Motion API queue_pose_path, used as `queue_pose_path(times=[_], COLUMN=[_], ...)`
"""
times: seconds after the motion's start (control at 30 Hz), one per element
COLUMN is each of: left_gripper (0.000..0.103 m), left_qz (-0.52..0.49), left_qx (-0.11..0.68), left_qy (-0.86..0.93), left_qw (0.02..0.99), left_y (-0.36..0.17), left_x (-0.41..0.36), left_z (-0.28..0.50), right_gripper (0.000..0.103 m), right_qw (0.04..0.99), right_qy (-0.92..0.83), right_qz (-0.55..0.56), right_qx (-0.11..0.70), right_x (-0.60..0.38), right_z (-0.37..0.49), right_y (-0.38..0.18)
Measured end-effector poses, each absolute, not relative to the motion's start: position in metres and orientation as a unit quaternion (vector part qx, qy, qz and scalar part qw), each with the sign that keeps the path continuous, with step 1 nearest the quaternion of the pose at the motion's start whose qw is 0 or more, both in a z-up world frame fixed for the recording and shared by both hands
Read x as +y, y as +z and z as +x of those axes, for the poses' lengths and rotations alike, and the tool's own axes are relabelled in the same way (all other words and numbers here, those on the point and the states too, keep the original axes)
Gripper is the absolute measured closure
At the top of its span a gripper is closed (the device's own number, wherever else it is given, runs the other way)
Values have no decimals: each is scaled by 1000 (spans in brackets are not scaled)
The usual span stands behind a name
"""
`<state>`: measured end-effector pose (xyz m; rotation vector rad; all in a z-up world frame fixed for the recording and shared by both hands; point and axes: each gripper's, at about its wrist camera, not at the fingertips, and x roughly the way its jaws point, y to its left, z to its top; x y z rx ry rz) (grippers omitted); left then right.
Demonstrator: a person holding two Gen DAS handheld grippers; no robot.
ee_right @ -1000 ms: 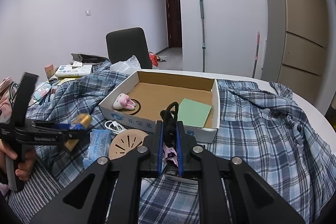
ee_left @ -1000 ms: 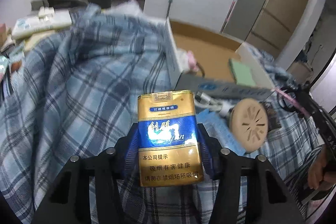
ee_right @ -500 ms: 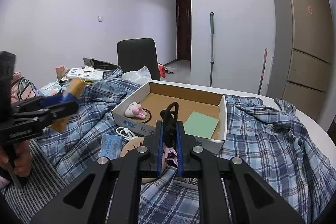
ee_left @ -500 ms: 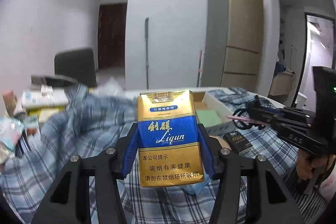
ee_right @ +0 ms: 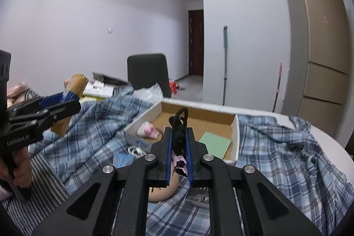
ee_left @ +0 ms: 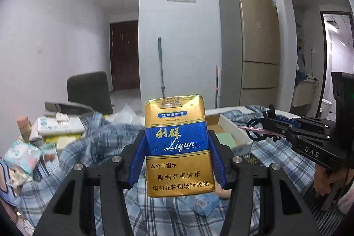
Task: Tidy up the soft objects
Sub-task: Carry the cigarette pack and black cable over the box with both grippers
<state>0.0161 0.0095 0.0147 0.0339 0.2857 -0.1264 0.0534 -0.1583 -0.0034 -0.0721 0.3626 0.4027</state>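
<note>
My left hand-held gripper [ee_left: 178, 148] was clenched on a gold and blue cigarette pack [ee_left: 178, 145]. The pack stood upright between the two blue pads [ee_left: 137, 160], its printed face toward my camera and its top rising well past the fingertips, lifted clear of the plaid shirt [ee_left: 95, 143] that lay spread over the worktop [ee_right: 327, 136] below. From the right wrist view the same pack [ee_right: 70, 103] showed edge-on at the far left, tilted a little in that gripper's grip [ee_right: 64, 101], above the rumpled shirt.

My right hand-held gripper [ee_right: 179, 143] was squeezed tight on a black hair tie [ee_right: 179, 125] with a small pink tag [ee_right: 180, 164] hanging near its lower end. The tie's loop stuck up beyond the fingertips, and the pink piece sat down between the pads. From the left wrist view that gripper [ee_left: 265, 128] came in from the right, with the loop and a pink strip pointing left toward the pack.

Beyond the right gripper lay an open cardboard box [ee_right: 236, 136] on the shirt. Inside it a pink and white plush [ee_right: 147, 129] rested near the left wall and a green card [ee_right: 215, 144] lay flat toward the right. Just left of the box sat a white cable [ee_right: 136, 150] and a blue packet [ee_right: 122, 159]. A dark chair [ee_right: 147, 72] stood at the far side.
</note>
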Motion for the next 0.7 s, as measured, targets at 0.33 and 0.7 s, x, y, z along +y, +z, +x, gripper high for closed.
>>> queue_pose_path(times=[0.33, 0.7], left_gripper=[48, 48], left_qz=[26, -4], left_qx=[85, 113], left_qy=[-46, -50], left_qw=[995, 992], left_y=[59, 55], left_x=[-20, -27], left_z=[29, 118], right_gripper=[93, 93], right_qw=[970, 984], right_qy=[191, 141], right_qz=[-52, -31], right_qx=[138, 107], right_x=[-149, -154], right_z=[50, 108], right_y=[39, 54])
